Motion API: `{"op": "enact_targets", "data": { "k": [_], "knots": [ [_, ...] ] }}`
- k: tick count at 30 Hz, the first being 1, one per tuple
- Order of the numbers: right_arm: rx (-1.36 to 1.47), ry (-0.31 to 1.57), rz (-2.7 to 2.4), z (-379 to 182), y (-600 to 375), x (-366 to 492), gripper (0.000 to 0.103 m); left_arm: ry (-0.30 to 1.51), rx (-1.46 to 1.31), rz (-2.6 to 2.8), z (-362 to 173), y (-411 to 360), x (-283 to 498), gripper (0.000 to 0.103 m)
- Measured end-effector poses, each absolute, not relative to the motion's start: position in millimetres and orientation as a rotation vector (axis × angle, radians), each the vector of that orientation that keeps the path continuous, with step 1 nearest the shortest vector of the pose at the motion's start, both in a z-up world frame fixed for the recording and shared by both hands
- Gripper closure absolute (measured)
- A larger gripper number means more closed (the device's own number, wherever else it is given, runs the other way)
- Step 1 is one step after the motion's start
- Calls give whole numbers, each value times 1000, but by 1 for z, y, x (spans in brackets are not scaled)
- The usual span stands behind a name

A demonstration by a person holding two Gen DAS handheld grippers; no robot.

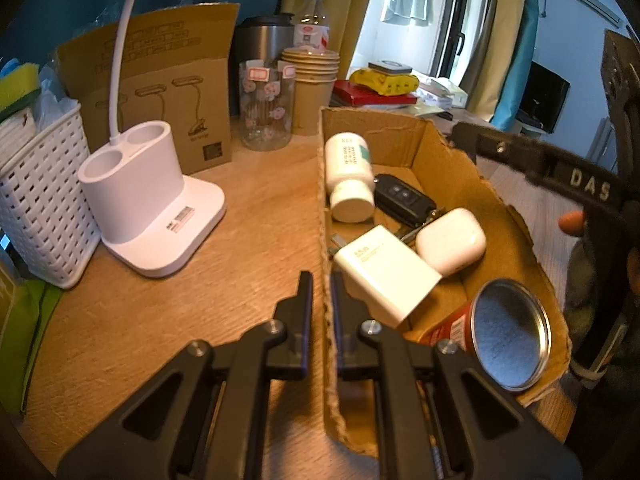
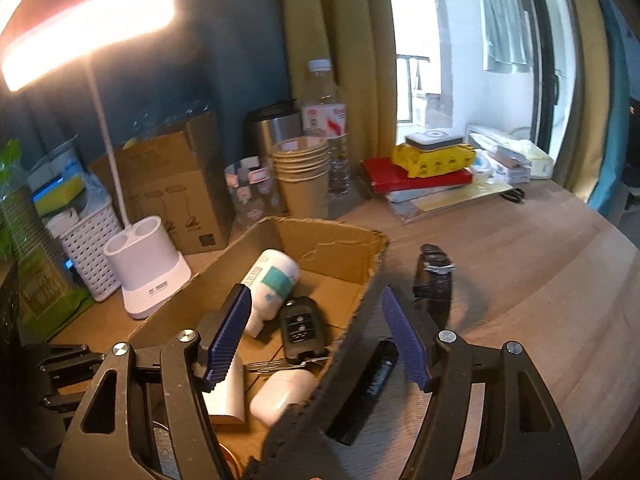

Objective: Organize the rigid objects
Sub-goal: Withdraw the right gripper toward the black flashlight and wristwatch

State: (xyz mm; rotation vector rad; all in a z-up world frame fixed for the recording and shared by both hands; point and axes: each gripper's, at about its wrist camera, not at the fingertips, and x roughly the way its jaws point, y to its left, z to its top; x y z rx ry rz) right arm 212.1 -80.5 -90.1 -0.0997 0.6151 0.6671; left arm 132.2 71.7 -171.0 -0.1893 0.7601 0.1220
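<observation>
An open cardboard box lies on the wooden desk. Inside it are a white pill bottle, a black car key, a white earbuds case, a white charger block and a red can on its side. My left gripper is shut on the box's left wall. My right gripper is open and straddles the box's right wall with nothing in its grip. Outside that wall, a dark-strapped watch and a slim black item lie on the desk.
A white lamp base, a white basket and a brown lamp carton stand left of the box. Behind it are a glass jar, stacked paper cups, a red book with a yellow pack, and scissors.
</observation>
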Motion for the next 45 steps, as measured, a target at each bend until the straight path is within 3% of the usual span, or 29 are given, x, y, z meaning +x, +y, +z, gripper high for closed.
{"op": "enact_targets", "data": {
  "k": [19, 34, 45],
  "knots": [
    [-34, 589, 528, -73, -146, 228, 30, 761, -189, 123, -171, 71, 132, 94],
    [-153, 824, 520, -131, -128, 249, 30, 761, -189, 123, -171, 71, 132, 94],
    [-207, 878, 554, -148, -115, 247, 30, 761, -190, 124, -171, 71, 132, 94]
  ]
}}
